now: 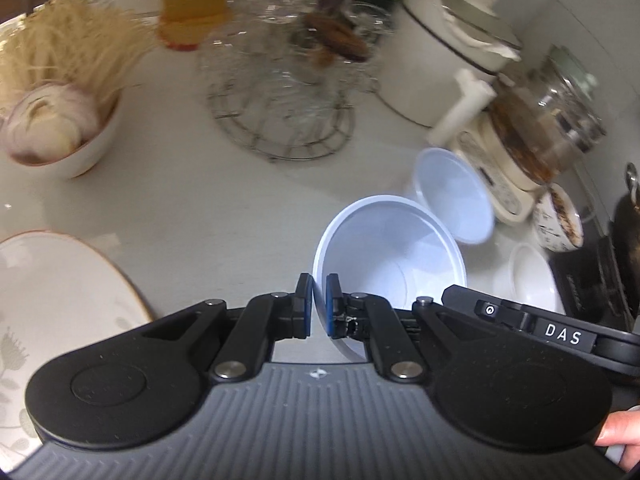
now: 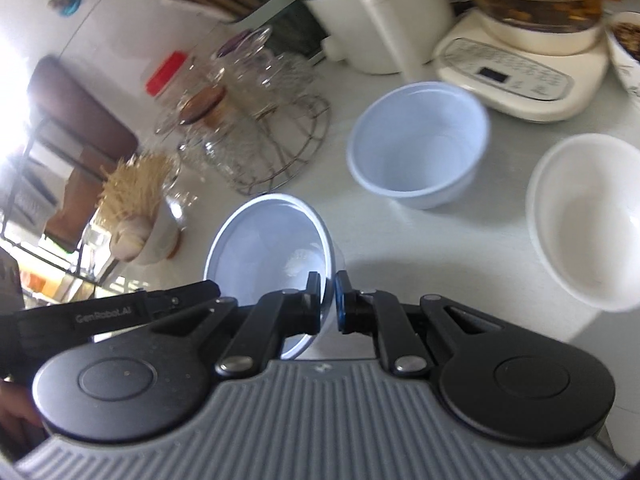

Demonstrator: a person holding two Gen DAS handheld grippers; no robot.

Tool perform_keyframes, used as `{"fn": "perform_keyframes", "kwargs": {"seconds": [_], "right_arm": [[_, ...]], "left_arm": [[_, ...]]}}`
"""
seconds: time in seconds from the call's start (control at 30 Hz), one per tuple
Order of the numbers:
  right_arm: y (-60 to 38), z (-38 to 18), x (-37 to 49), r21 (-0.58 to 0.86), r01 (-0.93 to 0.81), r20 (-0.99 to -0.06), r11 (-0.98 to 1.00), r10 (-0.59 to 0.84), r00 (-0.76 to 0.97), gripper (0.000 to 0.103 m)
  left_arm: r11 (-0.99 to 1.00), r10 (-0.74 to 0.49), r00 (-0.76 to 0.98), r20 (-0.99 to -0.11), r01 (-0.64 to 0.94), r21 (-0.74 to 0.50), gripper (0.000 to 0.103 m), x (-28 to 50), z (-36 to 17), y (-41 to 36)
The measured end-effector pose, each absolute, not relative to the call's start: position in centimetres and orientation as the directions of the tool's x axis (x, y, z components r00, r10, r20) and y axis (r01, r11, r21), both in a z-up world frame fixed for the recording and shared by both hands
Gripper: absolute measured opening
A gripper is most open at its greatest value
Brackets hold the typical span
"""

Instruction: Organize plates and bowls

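Note:
Both grippers pinch the rim of the same white bowl [image 1: 396, 248], held tilted above the counter. My left gripper [image 1: 319, 302] is shut on its left rim. My right gripper [image 2: 328, 300] is shut on its right rim; the bowl shows in the right wrist view [image 2: 272, 248]. A second white bowl [image 2: 416, 140] sits beyond it, also in the left wrist view [image 1: 452, 192]. A cream bowl [image 2: 584, 224] sits at the right, also in the left wrist view [image 1: 528, 280]. A floral plate [image 1: 52, 300] with a brown rim lies at the left.
A wire rack of glass cups [image 1: 280, 92] stands behind. A bowl of noodles and onion [image 1: 60, 128] is far left. A white kettle [image 1: 444, 48], a glass pot on a cream heater base [image 2: 520, 64], a patterned cup [image 1: 560, 220] and a dark pan [image 1: 628, 232] crowd the right.

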State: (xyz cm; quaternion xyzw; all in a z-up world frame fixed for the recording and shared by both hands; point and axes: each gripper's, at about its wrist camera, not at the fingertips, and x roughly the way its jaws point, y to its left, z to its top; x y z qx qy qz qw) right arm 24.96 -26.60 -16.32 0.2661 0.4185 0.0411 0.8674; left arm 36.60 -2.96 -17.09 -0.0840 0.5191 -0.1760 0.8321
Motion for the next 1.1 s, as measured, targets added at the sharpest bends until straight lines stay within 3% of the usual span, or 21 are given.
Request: {"fn": "perform_keyframes", "kwargs": {"seconds": [0.53, 0.93, 1.03, 1.07, 1.1], "right_arm": [[-25.5, -18.6, 28.1, 0.477, 0.103, -0.757, 0.873, 0.349, 0.553, 0.012], [-25.7, -19.0, 28.6, 0.511, 0.071, -0.745, 0.857, 0.4, 0.535, 0.013], [-25.4, -18.7, 28.4, 0.506, 0.058, -0.736, 0.86, 0.396, 0.548, 0.015], [-25.4, -18.5, 28.3, 0.5, 0.06, -0.737, 0.864, 0.387, 0.554, 0.019], [-25.4, -18.4, 28.2, 0.494, 0.061, -0.736, 0.867, 0.38, 0.56, 0.03]], "left_arm": [[0.955, -0.295, 0.391, -0.872, 0.105, -0.276, 0.008, 37.0, -19.3, -2.0], [0.967, -0.255, 0.378, -0.89, 0.095, -0.237, 0.01, 37.4, -19.2, -2.4], [0.968, -0.251, 0.388, -0.887, 0.083, -0.238, 0.024, 37.2, -18.7, -2.1], [0.969, -0.244, 0.394, -0.886, 0.076, -0.233, 0.035, 37.1, -18.5, -1.9], [0.971, -0.238, 0.403, -0.884, 0.071, -0.229, 0.04, 36.9, -18.2, -1.9]]}}
